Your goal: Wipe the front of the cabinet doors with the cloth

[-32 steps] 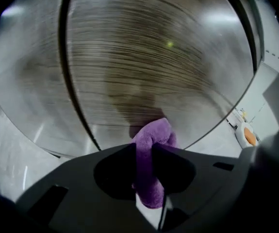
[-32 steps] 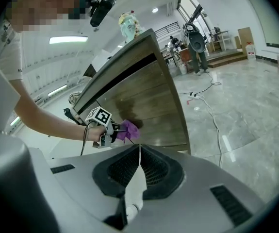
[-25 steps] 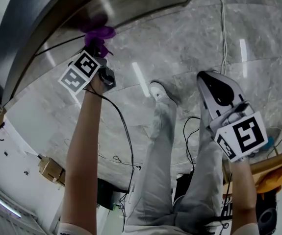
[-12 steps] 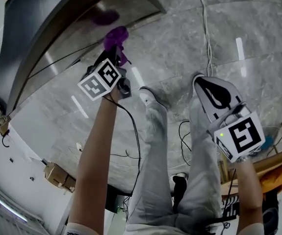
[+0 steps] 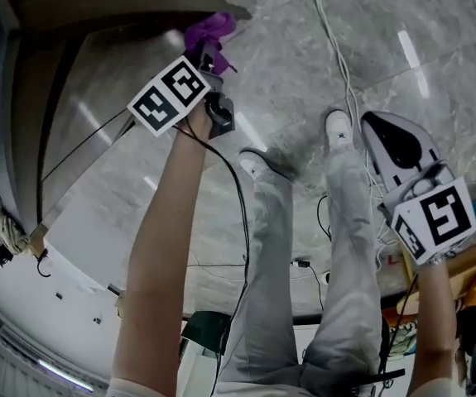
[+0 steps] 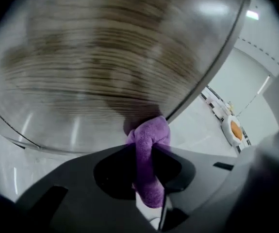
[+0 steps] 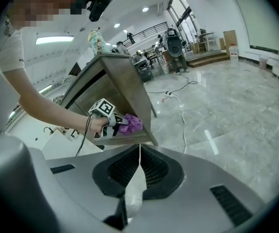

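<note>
Well, L claw w/ cloth at door edge.

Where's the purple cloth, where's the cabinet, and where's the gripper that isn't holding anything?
purple cloth (image 6: 151,132): left gripper view, on its bunched top above the jaws.
cabinet (image 6: 105,67): left gripper view, on its wood-grain face.
right gripper (image 7: 139,148): right gripper view, between its shut jaw tips.
</note>
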Motion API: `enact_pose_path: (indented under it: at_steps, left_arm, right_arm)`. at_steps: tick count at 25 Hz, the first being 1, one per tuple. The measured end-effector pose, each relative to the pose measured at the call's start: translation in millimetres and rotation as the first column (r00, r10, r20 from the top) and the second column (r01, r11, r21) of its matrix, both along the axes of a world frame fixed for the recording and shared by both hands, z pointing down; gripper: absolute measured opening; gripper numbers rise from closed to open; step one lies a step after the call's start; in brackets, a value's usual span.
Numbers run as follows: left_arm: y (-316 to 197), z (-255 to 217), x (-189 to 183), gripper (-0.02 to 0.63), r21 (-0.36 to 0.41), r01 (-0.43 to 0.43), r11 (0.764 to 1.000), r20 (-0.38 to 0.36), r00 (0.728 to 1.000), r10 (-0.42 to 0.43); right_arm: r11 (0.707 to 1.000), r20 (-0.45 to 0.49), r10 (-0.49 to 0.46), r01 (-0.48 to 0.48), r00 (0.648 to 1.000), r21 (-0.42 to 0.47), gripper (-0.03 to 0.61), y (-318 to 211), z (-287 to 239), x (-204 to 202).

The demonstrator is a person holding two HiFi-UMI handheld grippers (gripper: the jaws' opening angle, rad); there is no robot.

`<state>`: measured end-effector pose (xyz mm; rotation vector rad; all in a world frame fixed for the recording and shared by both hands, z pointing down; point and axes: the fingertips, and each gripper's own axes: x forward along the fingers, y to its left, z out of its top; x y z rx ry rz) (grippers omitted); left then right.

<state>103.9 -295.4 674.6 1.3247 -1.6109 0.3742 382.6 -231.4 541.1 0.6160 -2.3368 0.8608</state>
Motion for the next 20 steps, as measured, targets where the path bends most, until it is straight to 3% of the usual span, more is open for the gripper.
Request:
enact_pose_path:
  at_steps: [5,8,16,20]
  left_arm:
    - [27.7,16.8,-37.1,0.087,-0.049,-0.008,0.999,0.027,1.0,0.01]
    - [55.7,24.6,-76.5,0.087,-0.089,0.003,0.996,0.052,0.999,0.002]
    - [117.4,32.3,-156.2,0.087,-0.172,-0.072,0.982,0.108,0.99,0.092]
    - [155.5,35.4,-192.3,0.087,-0.199,0.011,0.98,0.133,0.991,0.015]
  right_arm:
    - [0.998,-0.003,0.056,-0.056,0.998,-0.015,0.028,17.9,11.8,-8.3]
    - [0.998,0.011,0.068,-0.068,0.998,-0.016,0.028,34.6,13.8,-35.5]
    - [0.997,0.076,0.08,-0.079,0.994,-0.021,0.028,65.7,16.6,-110.7]
    - [0.999,0.098,0.035,-0.032,0.995,-0.033,0.028,82.6,18.8,-136.2]
